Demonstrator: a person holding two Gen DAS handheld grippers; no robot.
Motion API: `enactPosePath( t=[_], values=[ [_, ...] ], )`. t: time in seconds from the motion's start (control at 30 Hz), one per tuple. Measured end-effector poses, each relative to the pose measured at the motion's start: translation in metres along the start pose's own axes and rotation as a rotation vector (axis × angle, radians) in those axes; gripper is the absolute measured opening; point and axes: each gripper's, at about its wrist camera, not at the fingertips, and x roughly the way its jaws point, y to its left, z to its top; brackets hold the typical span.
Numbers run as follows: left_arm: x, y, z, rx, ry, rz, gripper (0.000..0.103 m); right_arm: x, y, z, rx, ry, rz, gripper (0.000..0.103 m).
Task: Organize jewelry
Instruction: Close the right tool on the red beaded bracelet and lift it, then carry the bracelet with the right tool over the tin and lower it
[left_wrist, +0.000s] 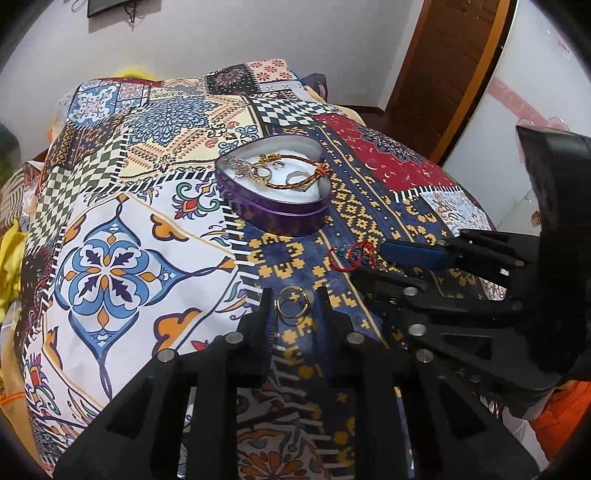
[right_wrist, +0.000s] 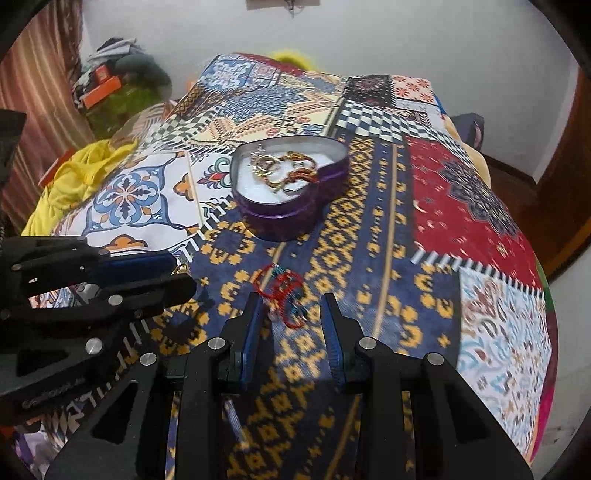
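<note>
On the bed, a patchwork sheet (left_wrist: 110, 229) of tiled and checkered prints covered everything, and a purple heart-shaped tin (left_wrist: 275, 184) sat on it near the middle. Its white-lined inside held a tangle of jewelry: a braided red-and-gold bracelet (left_wrist: 295, 173), gold rings and a silvery piece.

Nearer than the tin, on the blue-and-yellow panel, lay two loose pieces. A gold ring (left_wrist: 291, 301) sat between the fingers of the left tool (left_wrist: 293, 295), whose jaws stood a little wider than the ring; whether the pads touched it could not be told. A red cord bracelet (right_wrist: 282, 291) with teal beads lay on the sheet just ahead of the right tool (right_wrist: 291, 299), partly between its blue-padded fingertips, which stood well apart with nothing clamped.

The left wrist view showed the ring plainly, and the right tool (left_wrist: 424, 258) coming in from the right with its blue pad beside the red bracelet (left_wrist: 354, 256). It also took in a wooden door (left_wrist: 454, 55) at the upper right.

The right wrist view showed the ring only as a small gold glint at the tip of the left tool (right_wrist: 177, 273), which entered from the left. It gave the tin (right_wrist: 291, 181) from the other side and a heap of yellow cloth (right_wrist: 74, 177) by the bed's far left edge.
</note>
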Motion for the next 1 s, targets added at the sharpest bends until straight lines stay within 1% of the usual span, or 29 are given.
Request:
enactPosePath(
  t=[0.13,0.23,0.33,0.53,0.73,1.0],
  values=[
    [0.0,0.003,0.002,-0.015,-0.007,-0.002,0.02,0.007,0.005,0.004,-0.031,-0.003,-0.022,0.029],
    [-0.002,0.005,0.002,-0.023,-0.012,-0.001,0.02,0.008,0.005,0.005,-0.034,-0.001,-0.021,0.028],
    [-0.006,0.005,0.002,-0.025,-0.019,-0.001,0.02,0.008,0.006,0.005,-0.044,0.003,-0.011,0.007],
    [-0.013,0.004,0.004,-0.021,-0.037,0.002,0.02,0.001,0.005,0.001,-0.016,-0.023,0.014,0.007],
    [-0.019,0.004,0.011,-0.021,-0.055,0.007,0.02,-0.018,0.003,0.007,0.005,-0.083,0.018,0.007],
    [-0.029,0.007,0.025,-0.031,-0.099,0.009,0.02,-0.044,0.0,0.023,0.013,-0.176,0.017,0.007]
  ],
)
